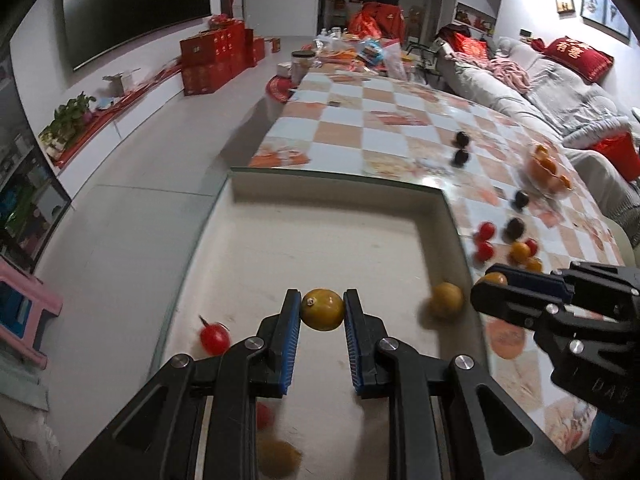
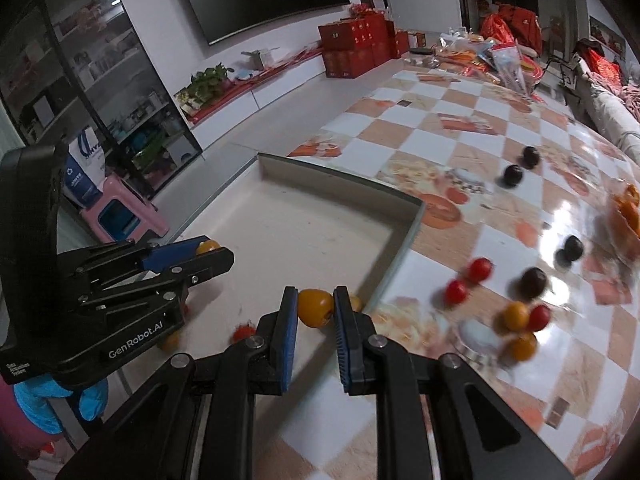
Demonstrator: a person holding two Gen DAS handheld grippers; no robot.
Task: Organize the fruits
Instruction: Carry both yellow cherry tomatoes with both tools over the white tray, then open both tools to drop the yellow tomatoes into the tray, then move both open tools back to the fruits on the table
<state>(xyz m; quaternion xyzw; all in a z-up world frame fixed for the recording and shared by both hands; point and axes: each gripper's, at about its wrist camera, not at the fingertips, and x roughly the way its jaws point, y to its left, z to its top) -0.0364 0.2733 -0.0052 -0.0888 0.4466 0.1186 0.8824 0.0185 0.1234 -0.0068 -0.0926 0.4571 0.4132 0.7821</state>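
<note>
Checkered orange-and-white tablecloth (image 1: 384, 128), shallow white tray (image 1: 320, 240) at its near corner; TV, red gift boxes and sofa behind. Your left gripper (image 1: 322, 310) tilts down over the tray, jaws clamped on a yellow cherry tomato (image 1: 322, 309), smooth and round with a pale stem scar. Your right gripper (image 2: 316, 307) angles down at the tray's right edge, pinching an orange-yellow tomato (image 2: 315, 307). Loose fruits in the tray: a red one (image 1: 215, 338), a yellow one (image 1: 446, 300). Red, yellow and dark ones lie scattered on the cloth, blurred.
</note>
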